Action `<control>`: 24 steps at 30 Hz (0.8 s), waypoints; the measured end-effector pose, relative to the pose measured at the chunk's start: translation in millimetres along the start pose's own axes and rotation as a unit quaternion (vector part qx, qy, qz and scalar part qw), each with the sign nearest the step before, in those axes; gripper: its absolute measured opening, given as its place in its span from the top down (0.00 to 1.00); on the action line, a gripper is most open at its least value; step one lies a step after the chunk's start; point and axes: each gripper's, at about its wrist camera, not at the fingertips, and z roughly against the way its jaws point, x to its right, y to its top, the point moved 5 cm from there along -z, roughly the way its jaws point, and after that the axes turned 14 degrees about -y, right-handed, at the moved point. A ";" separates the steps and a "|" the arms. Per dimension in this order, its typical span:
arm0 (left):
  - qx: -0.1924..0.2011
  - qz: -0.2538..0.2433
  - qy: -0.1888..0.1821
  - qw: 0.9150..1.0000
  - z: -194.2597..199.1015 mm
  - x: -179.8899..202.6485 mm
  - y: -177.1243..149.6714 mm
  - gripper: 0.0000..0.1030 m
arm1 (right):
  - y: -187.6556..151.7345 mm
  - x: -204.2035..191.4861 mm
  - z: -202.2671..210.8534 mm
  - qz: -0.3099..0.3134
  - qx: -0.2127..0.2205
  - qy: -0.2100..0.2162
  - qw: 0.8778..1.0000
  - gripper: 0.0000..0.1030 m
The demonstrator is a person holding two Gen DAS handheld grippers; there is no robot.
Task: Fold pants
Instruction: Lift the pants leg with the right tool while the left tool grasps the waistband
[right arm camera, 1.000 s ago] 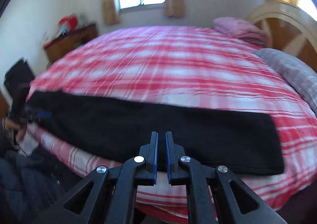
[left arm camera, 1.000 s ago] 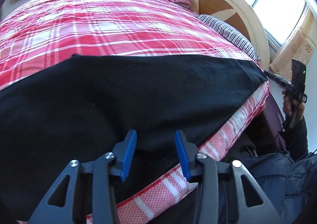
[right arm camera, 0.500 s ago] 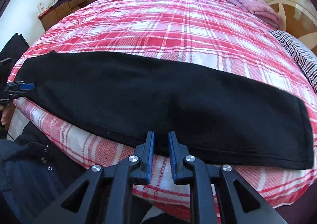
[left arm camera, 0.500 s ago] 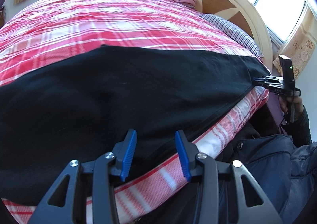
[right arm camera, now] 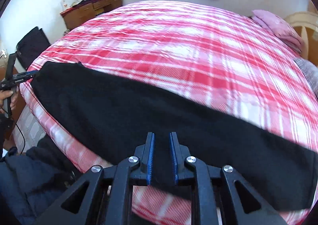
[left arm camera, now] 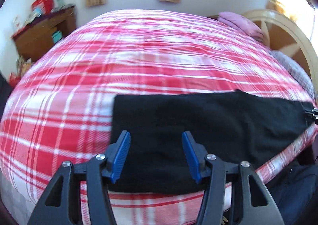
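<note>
Two views show one pair of black pants lying as a long band on a bed near its front edge.

From the left wrist, the pants lie flat on the red and white plaid bedcover, and their short end is straight and square, a little to the left of the left tongs. The blue fingers of these tongs stand well apart, they have just been opening, and nothing is pressed between them; black cloth is seen behind the gap. At the far right edge the tip of the other tongs is small and meets the other end of the pants. A pink pillow lies by the cream headboard, and a wooden dresser stands at the left wall.

From the right wrist, the pants run from the left side of the bed down to the lower right. The right tongs have only a narrow gap, a little wider than shortly before, and they hold nothing; the cloth edge is below them. At the left, the left tongs are at the corner of the pants, held by a hand. Dark padded clothing of the person shows at the lower left.
</note>
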 end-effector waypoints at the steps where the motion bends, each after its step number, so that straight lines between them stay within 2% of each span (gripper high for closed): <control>1: 0.002 0.011 -0.003 1.000 -0.3 -8.0 -1.8 0.45 | 7.0 -5.0 0.3 0.006 0.004 0.006 1.000 0.84; 5: 0.012 0.032 -0.025 0.999 -5.8 -14.8 -5.2 0.45 | 43.0 -28.8 4.5 0.030 0.023 0.030 0.999 0.82; 7: 0.014 0.029 -0.032 0.999 -9.0 -10.6 -3.9 0.45 | 57.7 -39.3 4.1 0.043 0.028 0.033 0.998 0.72; 11: 0.015 0.030 -0.044 0.998 -11.4 -7.4 -5.3 0.45 | 82.3 -63.6 -5.0 0.070 0.026 0.036 0.997 0.71; 14: 0.006 0.015 -0.031 0.999 -15.1 -2.7 -5.1 0.47 | 93.7 -81.9 -14.5 0.088 0.021 0.040 0.995 0.71; 17: 0.020 0.034 -0.035 0.999 -7.3 -10.0 -1.4 0.48 | 100.8 -101.2 -21.8 0.102 0.018 0.047 0.993 0.71; 20: 0.037 0.038 -0.016 0.998 1.5 -18.7 1.1 0.48 | 102.9 -118.5 -26.4 0.122 0.018 0.056 0.991 0.70; 24: 0.034 0.047 -0.021 0.998 -5.9 -25.3 -0.7 0.47 | 109.5 -132.7 -32.6 0.138 0.012 0.068 0.988 0.70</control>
